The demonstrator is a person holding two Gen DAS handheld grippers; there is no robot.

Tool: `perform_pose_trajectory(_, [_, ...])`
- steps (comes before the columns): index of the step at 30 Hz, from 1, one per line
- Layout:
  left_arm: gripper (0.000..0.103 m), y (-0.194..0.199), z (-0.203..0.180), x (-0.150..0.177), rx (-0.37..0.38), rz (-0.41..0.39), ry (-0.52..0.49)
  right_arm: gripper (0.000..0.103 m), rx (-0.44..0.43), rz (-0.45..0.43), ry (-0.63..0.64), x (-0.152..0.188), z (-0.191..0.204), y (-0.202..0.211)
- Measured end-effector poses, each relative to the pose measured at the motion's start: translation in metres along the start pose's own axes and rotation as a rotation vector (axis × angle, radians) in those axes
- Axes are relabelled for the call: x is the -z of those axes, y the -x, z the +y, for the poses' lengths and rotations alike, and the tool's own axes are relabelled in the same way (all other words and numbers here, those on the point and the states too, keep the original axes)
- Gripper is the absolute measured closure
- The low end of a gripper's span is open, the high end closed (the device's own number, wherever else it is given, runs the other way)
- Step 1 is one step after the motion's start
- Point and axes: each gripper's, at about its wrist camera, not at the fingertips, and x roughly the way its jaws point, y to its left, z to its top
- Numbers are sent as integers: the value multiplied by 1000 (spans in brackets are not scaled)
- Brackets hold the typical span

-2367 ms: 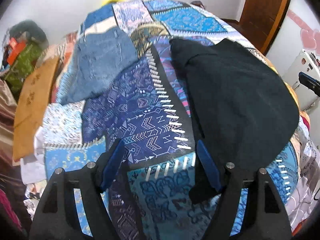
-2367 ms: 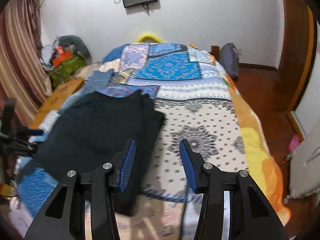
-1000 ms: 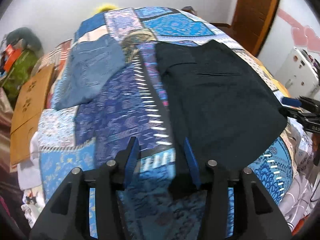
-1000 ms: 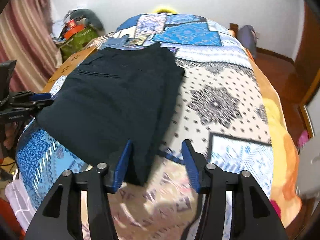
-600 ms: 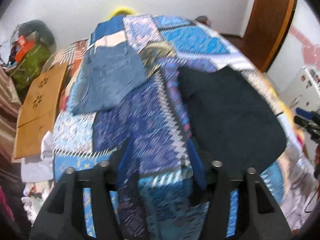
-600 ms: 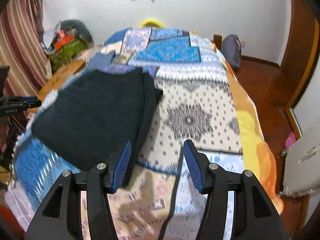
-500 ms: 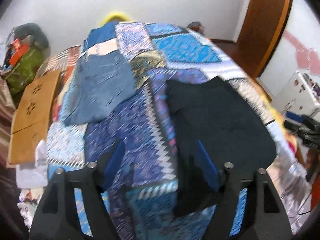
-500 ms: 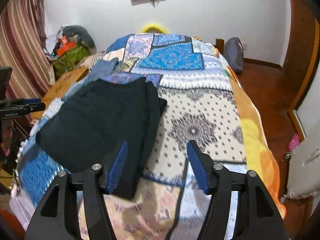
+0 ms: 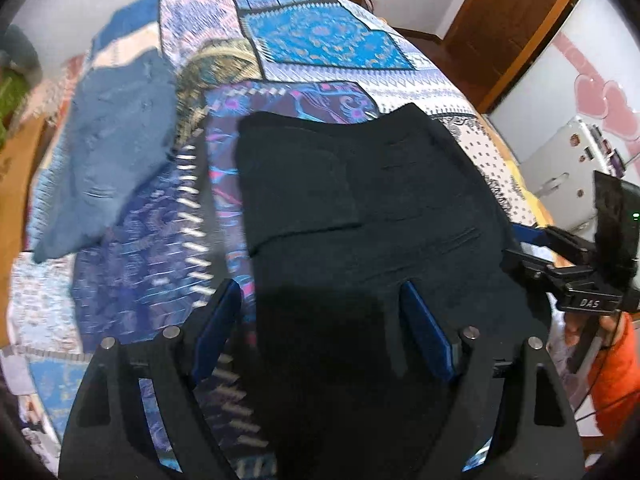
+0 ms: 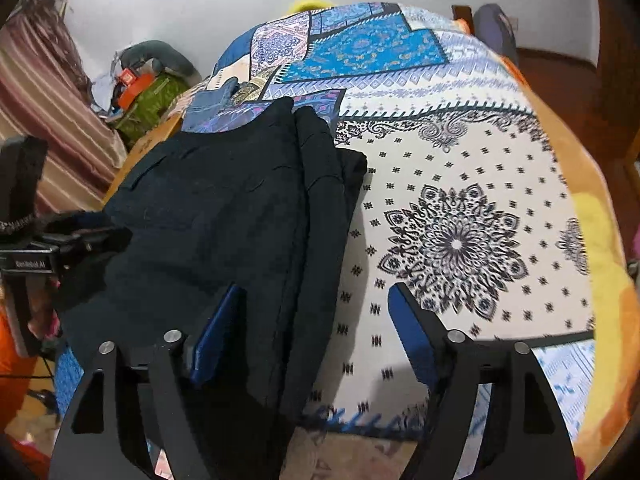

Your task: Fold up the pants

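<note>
Black pants (image 9: 360, 208) lie folded flat on the patchwork bedspread (image 9: 320, 36); they also show in the right wrist view (image 10: 224, 232). My left gripper (image 9: 320, 320) is open and empty, hovering over the near left part of the pants. My right gripper (image 10: 316, 320) is open and empty, its jaws straddling the pants' right folded edge from above. The right gripper shows at the right edge of the left wrist view (image 9: 560, 256). The left gripper shows at the left edge of the right wrist view (image 10: 80, 236).
Folded blue jeans (image 9: 116, 160) lie on the bed left of the black pants. A white patterned area of the bedspread (image 10: 460, 208) lies right of them. Clutter and a green bag (image 10: 152, 96) sit by the striped curtain. A wooden door (image 9: 504, 32) stands at the back right.
Both grippers have come down closer over the black pants. The left gripper has shifted right so the pants now lie between its jaws. Both stay open.
</note>
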Motion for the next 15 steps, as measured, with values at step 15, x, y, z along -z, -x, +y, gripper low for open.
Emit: perform_pose_trajectory(15, [22, -22, -5, -23, 94, 43, 31, 51, -224, 60, -68, -18, -8, -26])
